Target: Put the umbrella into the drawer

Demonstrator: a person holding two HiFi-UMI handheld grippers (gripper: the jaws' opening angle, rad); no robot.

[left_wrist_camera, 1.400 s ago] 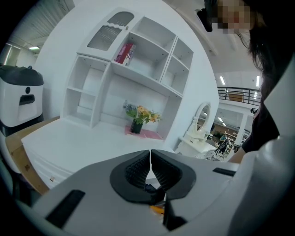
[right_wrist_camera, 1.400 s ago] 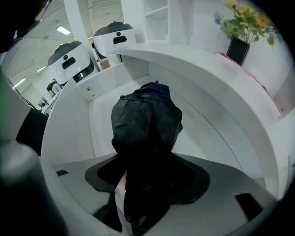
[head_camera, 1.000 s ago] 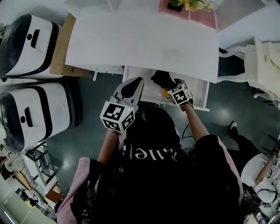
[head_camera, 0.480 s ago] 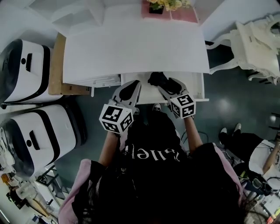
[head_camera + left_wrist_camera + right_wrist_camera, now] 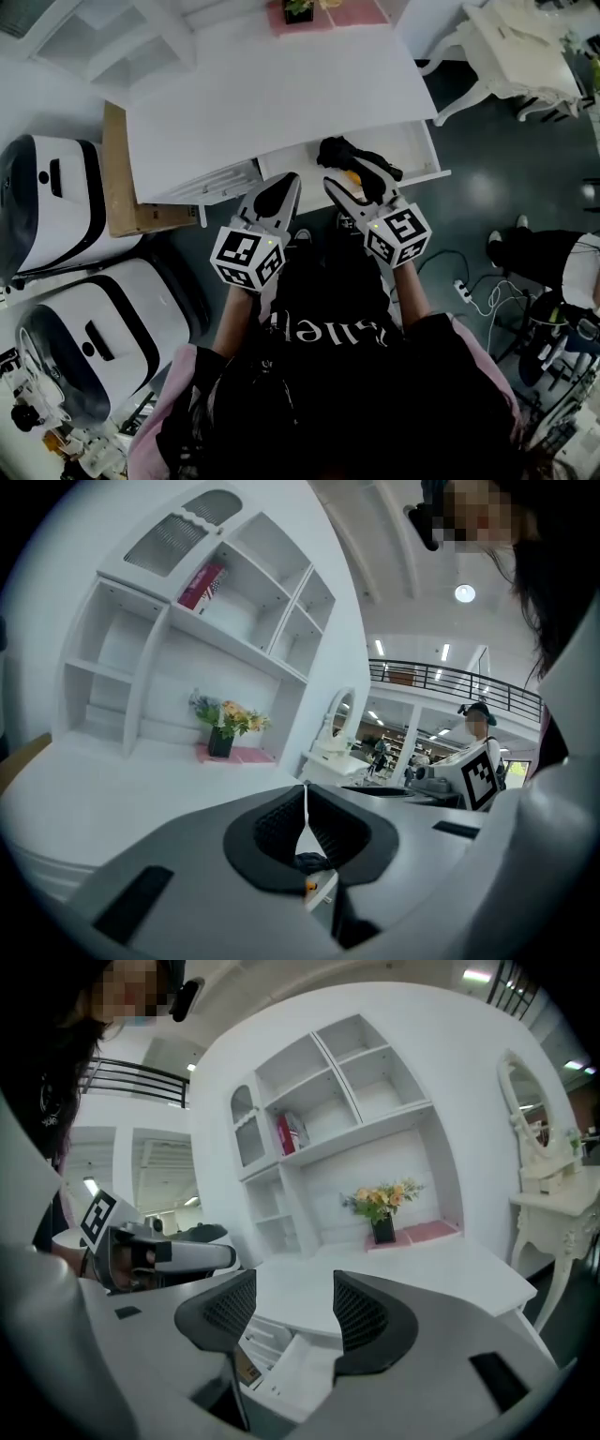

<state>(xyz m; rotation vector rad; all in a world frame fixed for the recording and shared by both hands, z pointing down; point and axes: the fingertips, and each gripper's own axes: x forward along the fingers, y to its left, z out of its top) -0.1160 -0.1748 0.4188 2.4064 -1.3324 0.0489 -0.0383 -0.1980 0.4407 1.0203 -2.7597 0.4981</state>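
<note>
A black folded umbrella [image 5: 349,153] with an orange part lies in the open white drawer [image 5: 415,150] under the desk [image 5: 272,94]. My right gripper [image 5: 354,180] hovers just in front of the drawer, open, with nothing between its jaws; its own view looks down at the drawer [image 5: 298,1372]. My left gripper [image 5: 279,186] sits to the left of it, by the desk's front edge, shut on nothing. Beneath its closed jaws, a bit of the umbrella [image 5: 309,862] shows in the left gripper view.
Two white-and-black machines [image 5: 52,216] stand on the floor at the left, beside a cardboard box [image 5: 117,187]. A flower pot [image 5: 380,1208] and a shelf unit stand at the desk's back. A white dressing table [image 5: 511,47], floor cables and another person are to the right.
My right gripper has drawn back out of the drawer toward the person, and the umbrella stays inside. The left gripper has held its place. The head view has tilted.
</note>
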